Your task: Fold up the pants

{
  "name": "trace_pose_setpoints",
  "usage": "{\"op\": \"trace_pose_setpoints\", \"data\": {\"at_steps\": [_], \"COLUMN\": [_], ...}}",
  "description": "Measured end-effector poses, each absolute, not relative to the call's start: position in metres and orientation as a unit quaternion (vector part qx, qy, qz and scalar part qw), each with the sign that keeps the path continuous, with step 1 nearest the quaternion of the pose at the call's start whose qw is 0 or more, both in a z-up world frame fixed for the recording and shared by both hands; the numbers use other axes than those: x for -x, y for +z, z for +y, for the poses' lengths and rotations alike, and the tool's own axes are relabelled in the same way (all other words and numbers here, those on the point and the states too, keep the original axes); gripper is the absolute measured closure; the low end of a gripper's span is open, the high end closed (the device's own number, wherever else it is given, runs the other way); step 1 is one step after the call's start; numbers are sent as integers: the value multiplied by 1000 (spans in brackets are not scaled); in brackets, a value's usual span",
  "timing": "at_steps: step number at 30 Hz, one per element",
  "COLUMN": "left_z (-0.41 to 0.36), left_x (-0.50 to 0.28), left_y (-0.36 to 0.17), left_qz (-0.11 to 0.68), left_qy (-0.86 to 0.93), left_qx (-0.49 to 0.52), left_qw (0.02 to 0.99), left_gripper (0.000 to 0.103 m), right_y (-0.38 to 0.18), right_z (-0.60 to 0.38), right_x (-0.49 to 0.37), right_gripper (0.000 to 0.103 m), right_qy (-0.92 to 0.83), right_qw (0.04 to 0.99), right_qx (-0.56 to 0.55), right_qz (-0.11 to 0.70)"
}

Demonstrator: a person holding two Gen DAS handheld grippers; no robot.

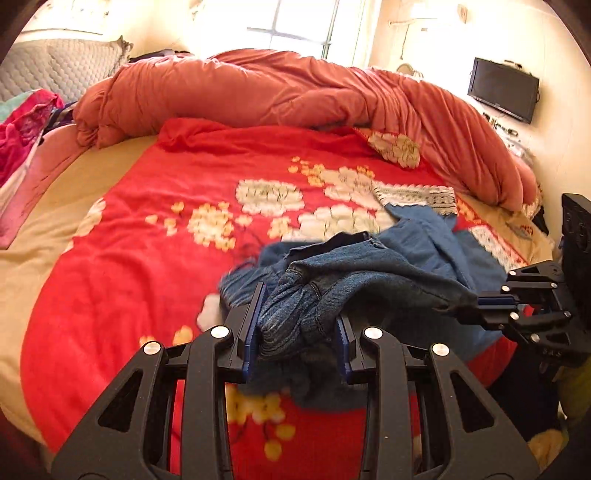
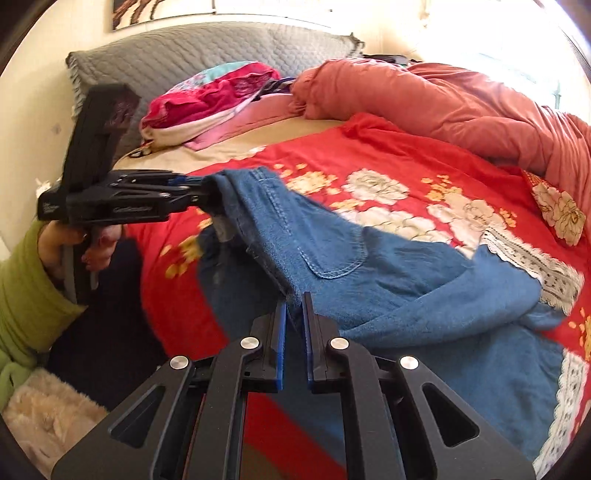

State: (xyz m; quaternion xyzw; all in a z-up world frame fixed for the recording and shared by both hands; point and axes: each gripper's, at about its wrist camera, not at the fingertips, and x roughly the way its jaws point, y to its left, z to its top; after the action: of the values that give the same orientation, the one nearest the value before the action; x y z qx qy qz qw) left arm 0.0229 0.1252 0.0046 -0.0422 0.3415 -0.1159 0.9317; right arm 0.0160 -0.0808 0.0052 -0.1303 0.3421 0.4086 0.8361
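Blue denim pants hang above the red floral blanket, bunched waistband clamped in the left gripper jaws, an edge pinched in the right gripper jaws.

Bed: we see a red floral blanket and a bunched coral duvet.
Headboard: grey, quilted.
Window: bright daylight.
Wall: a dark screen.

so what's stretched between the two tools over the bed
The jeans: the left tool and right tool each pinch the waist end, which spans between them above the red blanket. The right wrist view shows it best.
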Motion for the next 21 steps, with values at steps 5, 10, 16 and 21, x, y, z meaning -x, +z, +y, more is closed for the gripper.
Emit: {"op": "trace_pose_setpoints", "data": {"at_steps": [5, 10, 16, 21], "left_z": [124, 131, 143, 145], "left_x": [-14, -6, 4, 10], "left_y": [-9, -12, -15, -10], "left_qz": [370, 382, 388, 387], "left_qy": [-109, -91, -77, -68], "left_qx": [29, 23, 30, 12], "left_qw": [922, 919, 918, 920], "left_gripper": [77, 67, 64, 62], "right_y": [-24, -29, 6, -10], "right_z": [-72, -73, -90, -67], "right_x": [-5, -3, -4, -15], "right_gripper": [94, 83, 78, 77], "right_qy": [404, 412, 446, 402], "right_qw": [820, 813, 809, 820], "right_qx": [135, 107, 22, 65], "right_qz": [382, 398, 381, 403]}}
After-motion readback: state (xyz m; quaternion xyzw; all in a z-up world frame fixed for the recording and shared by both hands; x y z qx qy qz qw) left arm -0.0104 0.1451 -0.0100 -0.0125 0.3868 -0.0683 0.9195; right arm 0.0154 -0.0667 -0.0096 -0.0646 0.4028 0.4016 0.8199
